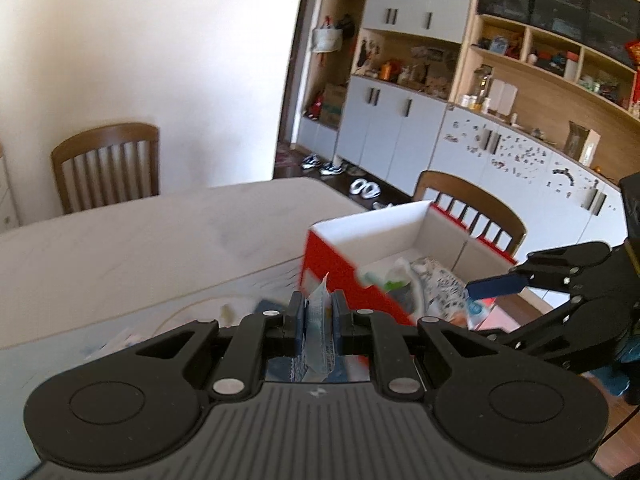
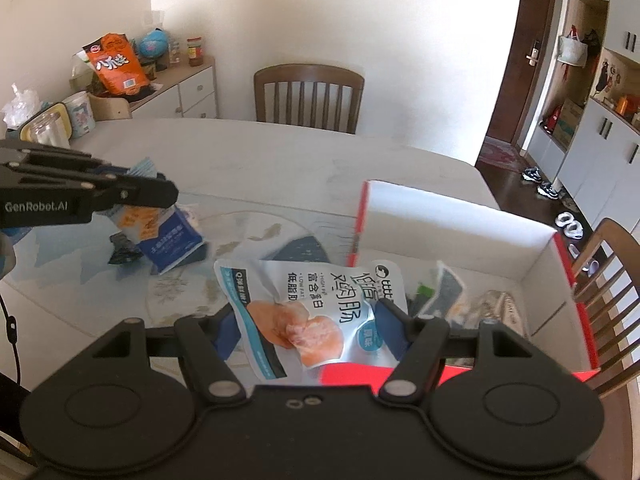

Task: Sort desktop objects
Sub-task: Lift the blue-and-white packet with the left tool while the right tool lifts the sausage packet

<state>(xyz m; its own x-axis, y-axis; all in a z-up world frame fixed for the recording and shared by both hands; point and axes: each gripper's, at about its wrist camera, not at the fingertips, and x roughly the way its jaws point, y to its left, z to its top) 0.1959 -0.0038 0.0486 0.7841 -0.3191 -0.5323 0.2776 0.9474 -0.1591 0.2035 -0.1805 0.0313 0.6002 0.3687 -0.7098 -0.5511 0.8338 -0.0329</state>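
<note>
pouches are carried toward the box (image 2: 460, 216) at the counter (image 2: 280, 160) edge: a flat sachet (image 1: 318, 320) clenched edge-on in the left gripper (image 1: 318, 322), a limp, slick pouch (image 2: 308, 312) grasped across its width by the right gripper (image 2: 312, 328). both judged light and crushable, best pinched at the seam.

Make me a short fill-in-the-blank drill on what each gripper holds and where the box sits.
1. The left gripper is shut on a thin ____.
2. The right gripper holds a white and blue snack ____ across its width.
3. The box has a white inside and a ____ outside.
4. Behind the table stands a wooden ____.

Missing words: packet; pouch; red; chair
</note>
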